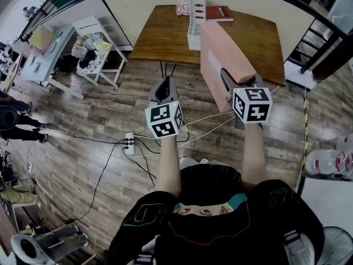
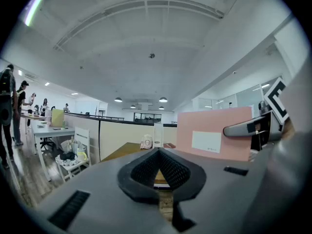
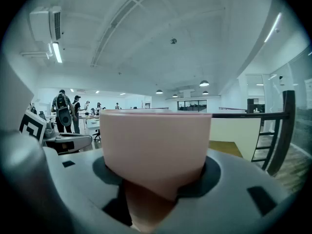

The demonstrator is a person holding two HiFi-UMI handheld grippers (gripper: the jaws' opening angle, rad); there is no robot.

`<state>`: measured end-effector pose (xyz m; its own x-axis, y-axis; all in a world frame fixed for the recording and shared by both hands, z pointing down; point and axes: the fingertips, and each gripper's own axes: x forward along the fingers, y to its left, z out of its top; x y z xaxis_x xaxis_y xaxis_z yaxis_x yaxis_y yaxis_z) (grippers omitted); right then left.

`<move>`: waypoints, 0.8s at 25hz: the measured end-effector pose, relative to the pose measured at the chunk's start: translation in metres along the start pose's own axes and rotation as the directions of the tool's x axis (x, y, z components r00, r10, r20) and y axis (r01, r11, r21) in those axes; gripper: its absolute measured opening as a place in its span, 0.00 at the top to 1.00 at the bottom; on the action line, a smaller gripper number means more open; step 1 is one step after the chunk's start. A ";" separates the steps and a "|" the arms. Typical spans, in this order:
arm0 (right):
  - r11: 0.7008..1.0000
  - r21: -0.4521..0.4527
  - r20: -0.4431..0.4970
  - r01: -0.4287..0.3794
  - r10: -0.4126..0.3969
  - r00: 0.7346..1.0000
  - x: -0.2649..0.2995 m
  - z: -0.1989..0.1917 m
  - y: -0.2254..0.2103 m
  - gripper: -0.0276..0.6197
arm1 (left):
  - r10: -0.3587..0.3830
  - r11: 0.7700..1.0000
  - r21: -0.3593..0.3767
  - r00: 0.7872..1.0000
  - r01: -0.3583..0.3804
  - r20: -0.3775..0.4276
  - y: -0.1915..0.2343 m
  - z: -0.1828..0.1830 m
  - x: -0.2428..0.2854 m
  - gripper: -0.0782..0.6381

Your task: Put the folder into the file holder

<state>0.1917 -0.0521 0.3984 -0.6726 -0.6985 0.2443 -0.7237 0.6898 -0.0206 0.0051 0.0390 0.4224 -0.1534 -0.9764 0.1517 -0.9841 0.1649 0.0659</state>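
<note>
A thick pink folder [image 1: 220,59] stands on edge in the air in front of the wooden table [image 1: 160,40], with my right gripper [image 1: 238,85] shut on its near end. In the right gripper view the folder [image 3: 156,145] fills the space between the jaws and hides what lies ahead. The white file holder [image 1: 196,18] stands upright at the back of the table, beyond the folder. My left gripper [image 1: 164,88] hangs to the left of the folder, shut and empty. In the left gripper view its pads meet, and the folder [image 2: 209,133] and the file holder [image 2: 157,133] show ahead.
A red book [image 1: 219,12] and a pink-and-white object [image 1: 183,7] lie by the file holder. A white chair [image 1: 96,51] piled with things stands left of the table. A power strip [image 1: 130,144] and cables lie on the wooden floor. A dark railing [image 1: 320,32] runs at the right.
</note>
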 end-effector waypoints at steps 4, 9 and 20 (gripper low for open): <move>1.000 -0.002 -0.012 0.012 -0.013 1.000 -0.005 -0.001 -0.006 0.53 | 0.001 1.000 -0.001 1.000 -0.001 0.002 -0.008 0.003 -0.003 0.90; 1.000 0.014 -0.003 0.022 -0.022 1.000 -0.011 0.001 -0.016 0.53 | -0.005 1.000 -0.001 1.000 0.005 0.009 -0.014 0.004 -0.003 0.90; 0.998 0.022 0.035 0.051 -0.052 0.998 -0.018 0.025 -0.027 0.53 | -0.001 1.000 0.004 0.999 0.000 0.052 -0.013 0.025 -0.006 0.90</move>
<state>0.2193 -0.0630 0.3706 -0.6390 -0.7398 0.2106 -0.7606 0.6486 -0.0293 0.0166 0.0397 0.3962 -0.1572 -0.9824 0.1006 -0.9845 0.1639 0.0619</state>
